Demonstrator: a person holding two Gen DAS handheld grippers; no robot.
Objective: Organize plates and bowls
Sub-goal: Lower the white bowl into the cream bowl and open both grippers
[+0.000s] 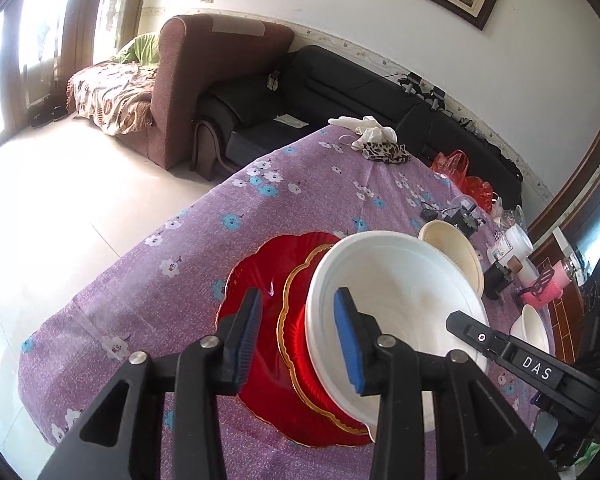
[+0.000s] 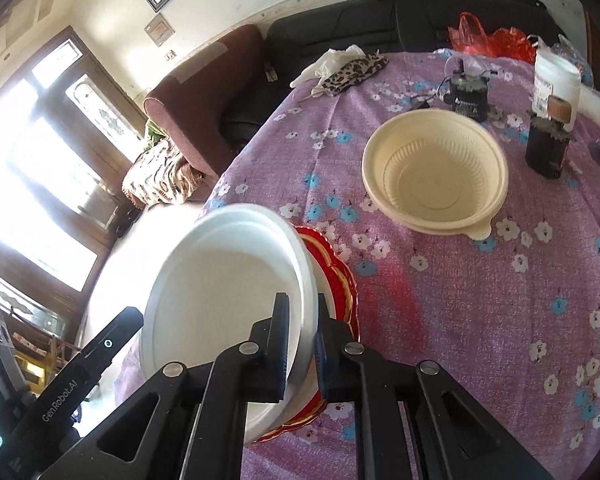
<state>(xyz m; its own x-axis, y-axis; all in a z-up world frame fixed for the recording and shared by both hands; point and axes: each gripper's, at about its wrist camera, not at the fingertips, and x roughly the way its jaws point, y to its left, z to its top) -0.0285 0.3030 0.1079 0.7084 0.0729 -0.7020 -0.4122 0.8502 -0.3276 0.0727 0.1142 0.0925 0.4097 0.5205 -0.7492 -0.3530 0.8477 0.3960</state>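
Legible writing: "DAS" on my right gripper's (image 2: pixel 302 340) black housing, "GenRobot.AI" on my left gripper's (image 1: pixel 298 336). The round white foam bowl (image 1: pixel 396 304) sits atop 2 scalloped, gold-rimmed red glass plates (image 1: pixel 260 276) near the table's corner edge. My left jaws stand partly open, straddling its rim without contact. My right jaws stand narrowly apart about the opposite rim; grip undetermined. A ribbed cream plastic bowl (image 2: pixel 434 174) rests apart on open purple floral cloth (image 2: pixel 480 300).
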